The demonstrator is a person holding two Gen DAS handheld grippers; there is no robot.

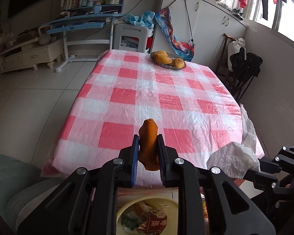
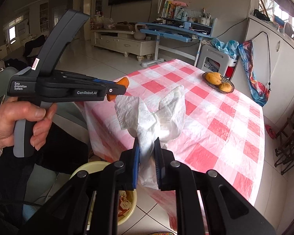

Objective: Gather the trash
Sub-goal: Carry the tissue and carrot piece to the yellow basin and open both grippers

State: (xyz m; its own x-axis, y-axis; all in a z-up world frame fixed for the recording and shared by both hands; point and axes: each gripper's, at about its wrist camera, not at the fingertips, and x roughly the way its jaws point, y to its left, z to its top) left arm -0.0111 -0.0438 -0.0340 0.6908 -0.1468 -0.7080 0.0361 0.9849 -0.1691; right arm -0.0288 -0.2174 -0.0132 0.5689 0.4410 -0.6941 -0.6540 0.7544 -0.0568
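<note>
Left gripper [image 1: 148, 152]: fingers clamped narrow on a curled orange strip of fruit peel [image 1: 148, 143], held in the air over the near edge of the table [image 1: 127, 90] with the red-and-white checked plastic cloth. Right gripper [image 2: 147, 164]: fingers pinched on a crumpled white paper tissue [image 2: 156, 113], also lifted clear of the table.

Pale yellow round plastic bin [image 2: 82, 169] sits on the floor just below the near table edge, under both grippers; it already holds wrappers and scraps.

Progress: both visible trash pieces are picked, neither dropped yet. Cloth looks free of other litter; only a woven oval basket of yellow-orange fruit [image 1: 168, 60] stands at the far end, probably not trash. What's left, by my read: carry both over the bin's mouth and release. Near the end.
</note>
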